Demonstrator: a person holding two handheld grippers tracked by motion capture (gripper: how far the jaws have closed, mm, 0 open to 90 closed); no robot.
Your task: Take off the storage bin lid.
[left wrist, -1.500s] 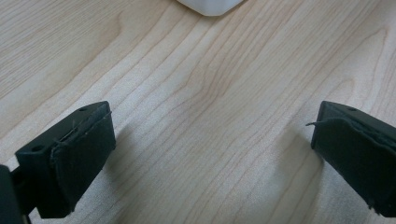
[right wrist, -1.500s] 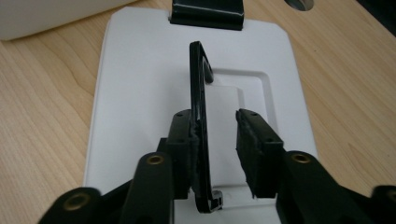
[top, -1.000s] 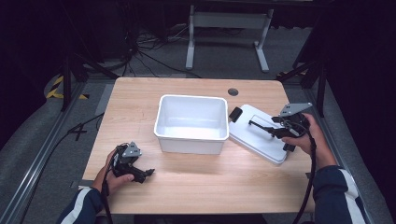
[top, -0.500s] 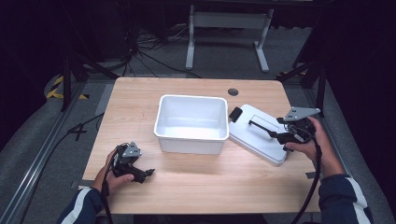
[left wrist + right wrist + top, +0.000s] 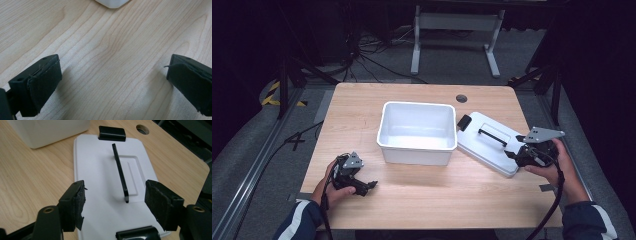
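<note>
- Right tongs (image 5: 115,205): jaws just been opening, now apart over white lid (image 5: 100,170) beside tub (image 5: 417,131) on counter (image 5: 362,105), nothing clamped.
- Left tongs (image 5: 112,82): apart, empty.
- Next, probably: regrip lid handle (image 5: 120,172), carry onto tub.

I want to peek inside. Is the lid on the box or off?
Off. The lid lies flat on the table beside the box, whose top is open.

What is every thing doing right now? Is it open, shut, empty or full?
Bin: open, empty, upright on the table.
Lid: off the bin, lying flat beside it, handle up.
Left gripper: open, nothing between its jaws.
Right gripper: open over the lid, its jaws have just been opening, either side of the handle without touching it.
</note>
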